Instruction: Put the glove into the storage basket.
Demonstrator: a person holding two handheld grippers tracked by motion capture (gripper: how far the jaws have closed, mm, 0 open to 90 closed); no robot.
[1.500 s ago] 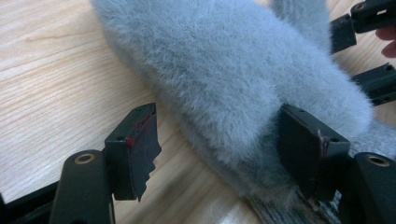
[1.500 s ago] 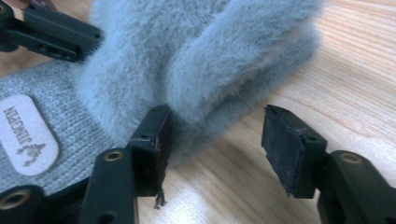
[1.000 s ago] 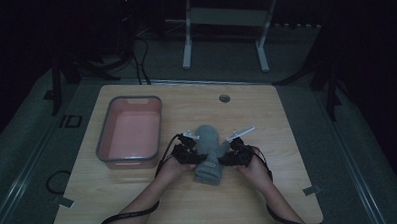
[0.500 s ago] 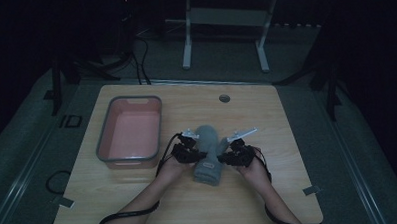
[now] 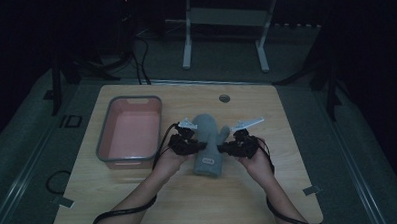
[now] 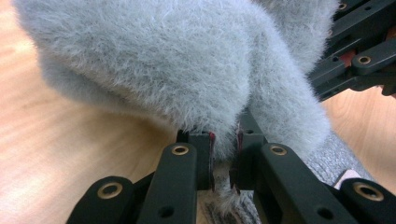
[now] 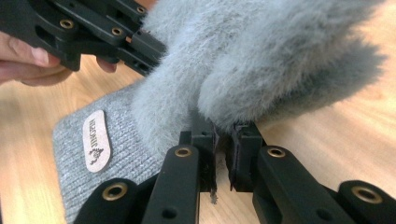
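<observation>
Fuzzy grey mitten (image 5: pixel 207 144), knit cuff w/ oval patch (image 7: pixel 96 140).

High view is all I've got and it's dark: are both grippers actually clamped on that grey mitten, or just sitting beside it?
Observer: The left gripper is shut on the mitten; its fingers pinch a tuft of the fluffy edge.
Operator: And the right one?
Observer: The right gripper is shut too, on fluff at the opposite edge.
Operator: Anything on the cuff that I can't make out?
Observer: Yes, the knit cuff carries a pale oval patch with a dark logo.
</observation>
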